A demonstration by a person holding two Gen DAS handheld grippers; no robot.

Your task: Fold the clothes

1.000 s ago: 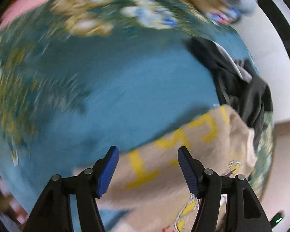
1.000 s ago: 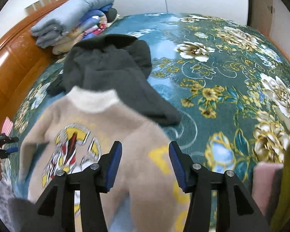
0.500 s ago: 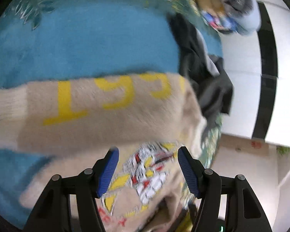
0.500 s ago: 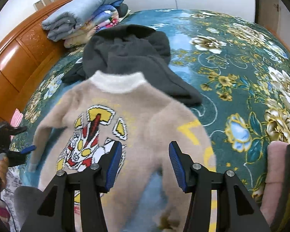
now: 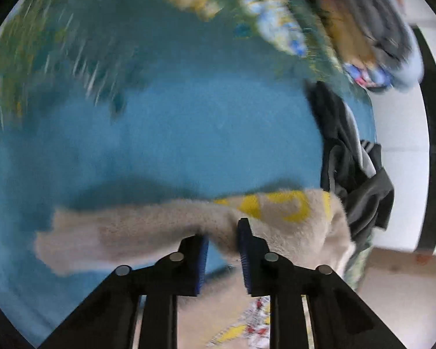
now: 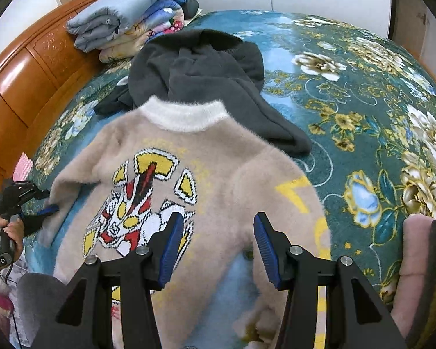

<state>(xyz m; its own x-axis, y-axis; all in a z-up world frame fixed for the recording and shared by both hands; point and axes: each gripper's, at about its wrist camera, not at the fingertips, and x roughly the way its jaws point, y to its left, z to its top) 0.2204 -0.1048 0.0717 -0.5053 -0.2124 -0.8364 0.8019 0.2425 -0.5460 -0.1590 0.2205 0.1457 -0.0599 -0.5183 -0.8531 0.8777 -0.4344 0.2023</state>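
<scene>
Here the beige fuzzy sweater [image 6: 171, 157] lies face up on the floral bedspread [image 6: 363, 93], its white collar toward the headboard and its cartoon robot print showing, with a dark grey hoodie [image 6: 197, 67] heaped just past the collar and partly under it. The left gripper [image 5: 222, 241] has its blue pads pinched together on the sweater's left sleeve [image 5: 136, 232], which hangs lifted off the blue cloth, cuff drooping free. The right gripper [image 6: 215, 244] hovers over the lower front with its fingers apart, holding nothing; the right sleeve, with yellow lettering, lies along that side. By my reckoning the sleeve is being brought in across the chest. To do it well, the left hand should carry the sleeve flat over the print without dragging the body askew, and the free gripper could steady the hem. A stack of folded quilts [image 6: 130, 23] sits by the wooden headboard [image 6: 29, 81].
</scene>
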